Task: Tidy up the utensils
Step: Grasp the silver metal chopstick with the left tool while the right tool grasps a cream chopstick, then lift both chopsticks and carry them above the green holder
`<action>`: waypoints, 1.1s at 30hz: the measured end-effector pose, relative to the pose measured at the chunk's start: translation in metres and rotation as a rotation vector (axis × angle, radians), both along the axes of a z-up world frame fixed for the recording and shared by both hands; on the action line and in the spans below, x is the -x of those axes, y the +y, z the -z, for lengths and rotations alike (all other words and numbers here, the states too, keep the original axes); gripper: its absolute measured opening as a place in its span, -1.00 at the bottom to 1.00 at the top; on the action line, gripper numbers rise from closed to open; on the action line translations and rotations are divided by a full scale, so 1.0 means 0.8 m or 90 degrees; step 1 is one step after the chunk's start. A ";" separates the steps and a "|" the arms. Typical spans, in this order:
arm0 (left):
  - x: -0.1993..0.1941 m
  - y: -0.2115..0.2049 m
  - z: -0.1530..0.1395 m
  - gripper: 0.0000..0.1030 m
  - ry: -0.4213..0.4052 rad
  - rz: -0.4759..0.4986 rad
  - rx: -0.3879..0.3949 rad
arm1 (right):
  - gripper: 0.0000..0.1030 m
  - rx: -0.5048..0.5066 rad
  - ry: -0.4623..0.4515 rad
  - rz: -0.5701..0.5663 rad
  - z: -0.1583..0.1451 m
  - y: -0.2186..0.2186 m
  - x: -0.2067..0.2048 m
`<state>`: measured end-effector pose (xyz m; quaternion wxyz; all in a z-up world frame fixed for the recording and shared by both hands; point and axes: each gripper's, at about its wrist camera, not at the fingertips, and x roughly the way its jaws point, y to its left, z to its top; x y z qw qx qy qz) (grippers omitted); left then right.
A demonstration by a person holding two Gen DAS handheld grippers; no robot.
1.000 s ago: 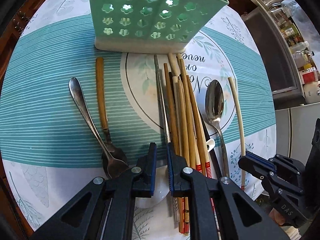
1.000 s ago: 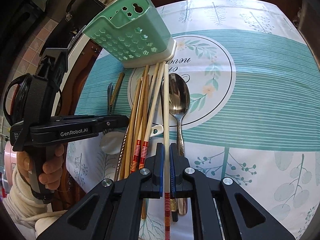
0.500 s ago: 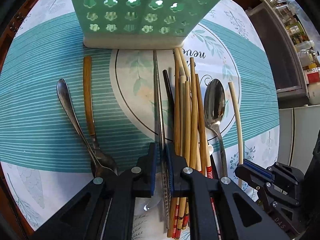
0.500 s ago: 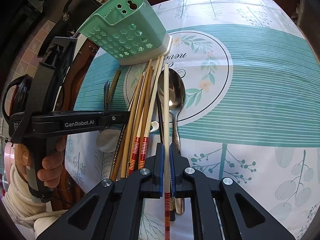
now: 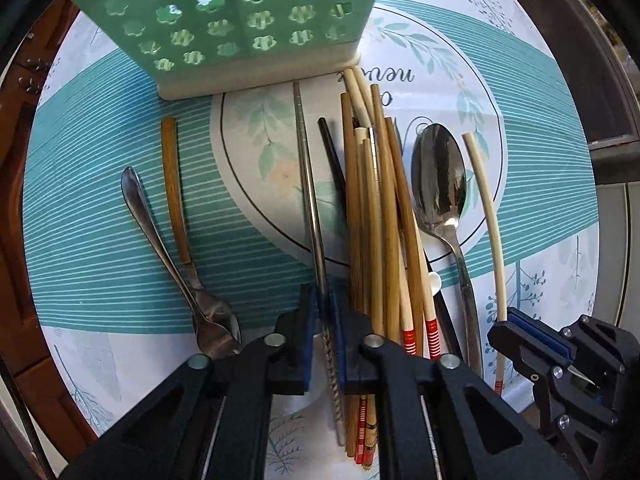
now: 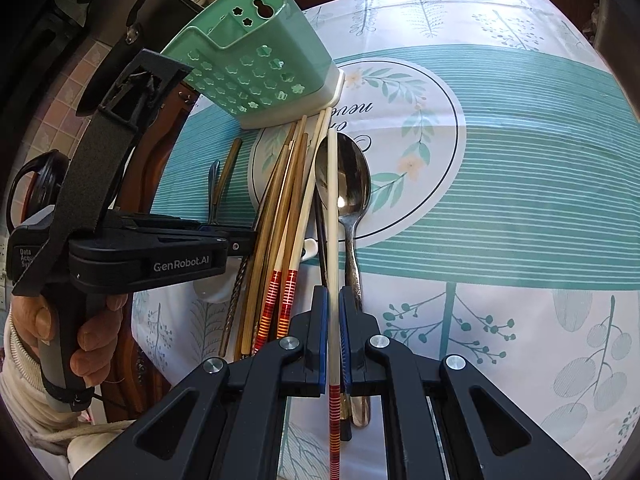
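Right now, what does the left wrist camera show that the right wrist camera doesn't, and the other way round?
Only the left wrist view shows the steel chopstick pinched in the left hand-held gripper, and the spoon bowls of the two spoons lying on the left.

Only the right wrist view shows the person's hand on the left tool's handle and the open top of the green utensil holder.

Both show the holder, the bamboo chopstick bundle, the large steel spoon and the cream chopstick held by the right hand-held gripper.
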<state>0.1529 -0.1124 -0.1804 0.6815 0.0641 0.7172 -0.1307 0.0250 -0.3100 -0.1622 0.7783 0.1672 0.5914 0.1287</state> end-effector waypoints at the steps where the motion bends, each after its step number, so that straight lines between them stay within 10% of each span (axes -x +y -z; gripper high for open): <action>1: 0.000 0.003 0.000 -0.92 0.001 -0.009 0.010 | -0.90 -0.002 -0.001 0.001 0.000 0.000 0.001; 11: 0.037 0.060 -0.042 -0.94 -0.093 -0.060 0.111 | -0.90 -0.032 -0.026 -0.004 -0.017 -0.001 0.013; 20: 0.075 0.099 -0.150 -0.94 -0.321 -0.068 0.161 | -0.90 -0.053 -0.099 -0.006 -0.070 0.019 0.015; 33: 0.028 0.114 -0.305 -0.93 -0.624 -0.062 0.180 | -0.90 -0.025 -0.367 0.069 -0.232 0.067 -0.087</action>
